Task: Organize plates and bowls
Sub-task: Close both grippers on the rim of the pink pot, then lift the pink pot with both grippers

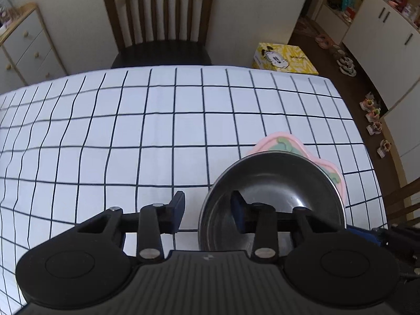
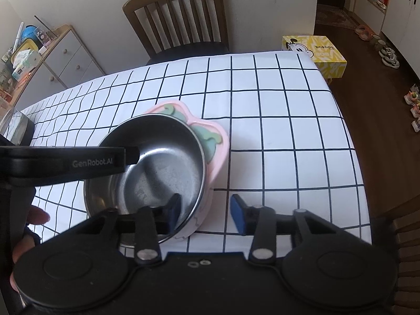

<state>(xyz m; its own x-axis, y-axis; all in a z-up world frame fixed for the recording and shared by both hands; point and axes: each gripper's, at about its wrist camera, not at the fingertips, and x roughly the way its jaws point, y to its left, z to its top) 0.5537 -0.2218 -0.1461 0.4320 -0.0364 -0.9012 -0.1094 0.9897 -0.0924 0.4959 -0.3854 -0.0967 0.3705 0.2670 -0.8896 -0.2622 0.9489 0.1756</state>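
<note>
1. Left wrist view: the left gripper (image 1: 207, 207) straddles the left rim of a round, polished stainless-steel bowl (image 1: 278, 181). Its fingers (image 1: 178, 206) are matte black with blue pads; one stands outside the wall over the tabletop (image 1: 131, 136), the other inside the bowl. The gap is moderate, with clear space between the outer pad and the rim, so the wall is not clamped.
2. Right wrist view: the right gripper (image 2: 206, 214) straddles the opposite rim of the same bowl (image 2: 157, 168). One of its fingers (image 2: 174, 210) sits inside the bowl, the other outside above the cloth. The gap is likewise moderate and the outer pad stands clear of the wall; no grip shows.
3. Bowl location: it rests on a pink plate (image 2: 215, 141) with a wavy, lobed outline and raised green shapes, near the near-right part of the tabletop.
4. Surface: a smooth white cloth with a thin black grid covers the tabletop.
5. Surroundings: a brown wooden slat-back chair (image 1: 160, 18) stands at the far edge; a yellow printed cardboard box (image 2: 315, 52) sits beyond the far-right corner.
</note>
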